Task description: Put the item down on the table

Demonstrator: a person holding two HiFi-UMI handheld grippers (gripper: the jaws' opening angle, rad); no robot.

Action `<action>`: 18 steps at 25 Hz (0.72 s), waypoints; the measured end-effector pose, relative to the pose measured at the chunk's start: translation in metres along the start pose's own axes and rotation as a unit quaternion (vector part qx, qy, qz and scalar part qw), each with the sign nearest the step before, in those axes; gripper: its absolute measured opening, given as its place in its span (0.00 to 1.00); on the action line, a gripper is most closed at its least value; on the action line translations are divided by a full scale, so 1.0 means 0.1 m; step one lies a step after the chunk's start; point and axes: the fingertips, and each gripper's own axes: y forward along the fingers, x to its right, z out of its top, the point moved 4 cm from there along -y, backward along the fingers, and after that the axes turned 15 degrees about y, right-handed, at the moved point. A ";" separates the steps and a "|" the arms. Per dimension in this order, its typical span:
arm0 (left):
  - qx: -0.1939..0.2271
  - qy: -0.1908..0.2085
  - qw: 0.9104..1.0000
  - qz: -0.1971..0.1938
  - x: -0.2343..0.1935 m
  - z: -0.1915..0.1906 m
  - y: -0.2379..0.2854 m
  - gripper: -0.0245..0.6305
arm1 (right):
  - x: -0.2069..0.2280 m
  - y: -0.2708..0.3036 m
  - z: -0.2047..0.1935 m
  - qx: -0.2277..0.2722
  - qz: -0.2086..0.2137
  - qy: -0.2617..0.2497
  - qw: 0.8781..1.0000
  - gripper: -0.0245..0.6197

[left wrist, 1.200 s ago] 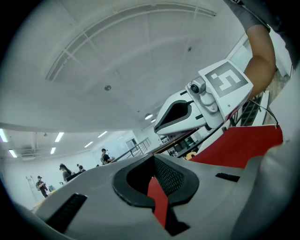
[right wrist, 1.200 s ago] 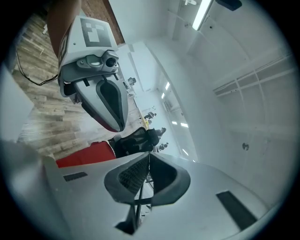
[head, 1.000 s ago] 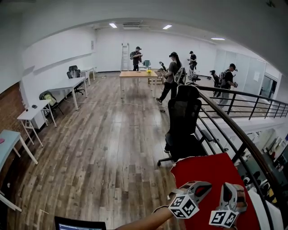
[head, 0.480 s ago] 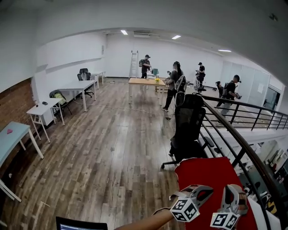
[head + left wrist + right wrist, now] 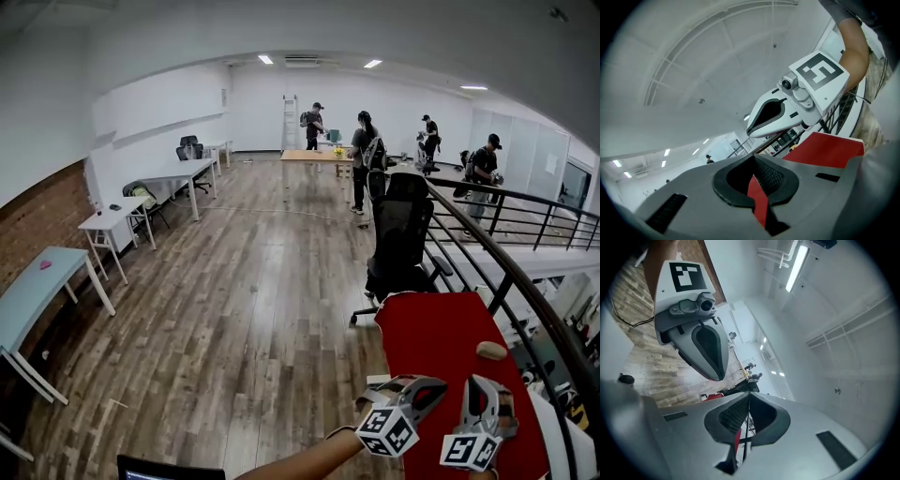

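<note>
A small tan oval item [image 5: 490, 350] lies on the red table [image 5: 441, 342], near its right edge by the railing. My left gripper [image 5: 427, 389] and right gripper [image 5: 478, 386] hover side by side over the table's near end, short of the item, and neither touches it. Both have their jaws together with nothing between them. In the left gripper view its own jaws [image 5: 752, 161] meet, and the right gripper [image 5: 787, 110] hangs above the red table [image 5: 829, 150]. The right gripper view shows its jaws [image 5: 749, 397] closed and the left gripper [image 5: 701, 341] beside them.
A black office chair [image 5: 401, 239] stands at the table's far end. A dark railing [image 5: 511, 281] runs along the right side. Wooden floor [image 5: 234, 309] spreads to the left, with white desks [image 5: 112, 220] along the wall. Several people [image 5: 364, 150] stand far back.
The head view has swung, so more of the red table shows and the tan item now appears on it. Both grippers stay close together and shut.
</note>
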 end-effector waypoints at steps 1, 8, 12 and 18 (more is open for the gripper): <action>-0.005 0.003 1.000 0.001 0.04 0.07 -0.08 0.04 | -0.03 -0.10 0.05 0.005 0.004 0.001 1.000 0.05; -0.024 0.019 0.999 0.020 0.11 0.40 -0.73 0.04 | -0.32 -0.58 0.50 0.037 0.019 0.004 0.999 0.05; -0.039 0.020 0.999 0.032 0.09 0.36 -1.07 0.04 | -0.51 -0.69 0.75 0.051 0.026 0.007 0.998 0.05; -0.050 0.020 0.998 0.036 0.23 0.36 -1.83 0.04 | -0.95 -0.99 1.16 0.045 0.030 0.013 0.998 0.04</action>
